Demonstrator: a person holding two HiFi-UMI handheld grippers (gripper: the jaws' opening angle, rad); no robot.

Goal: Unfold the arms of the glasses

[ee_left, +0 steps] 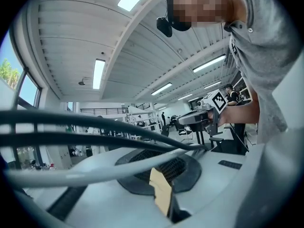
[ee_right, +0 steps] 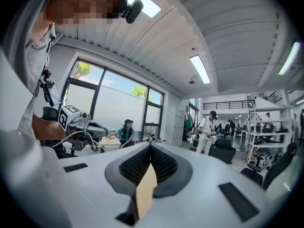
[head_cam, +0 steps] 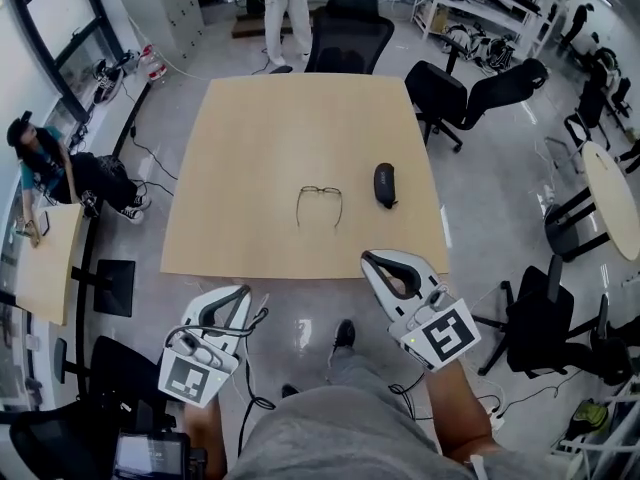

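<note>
Glossy grey flooring runs under a square, pale wood table [head_cam: 250, 148] in a big open workroom. Tall windows stand off the table's left side and white shelving [head_cam: 480, 8] lines the wall beyond its far right corner. Black office chairs [head_cam: 350, 28] stand at the table's far edge and off its right side. Someone stands just past the far edge, and another person sits at a small desk off to the table's left. A round-topped table [head_cam: 615, 198] stands well off to the right.

On the table, a little nearer than its middle, lie the glasses [head_cam: 320, 206]. Their front frame sits toward the table's far edge, with its long axis running parallel to the near edge. Both arms look swung out, roughly parallel to each other, with their tips pointing toward the near edge. A black glasses case [head_cam: 385, 185] lies on the same top, close to the table's right edge and apart from the glasses, its length running from near to far.

Both claws are off the table, held on its near side. The left gripper [head_cam: 240, 290] is below the near edge toward the left corner, and the right gripper [head_cam: 370, 258] has its tip at the near edge toward the right. Each has its jaws pressed together with nothing between them, and neither touches the glasses.
</note>
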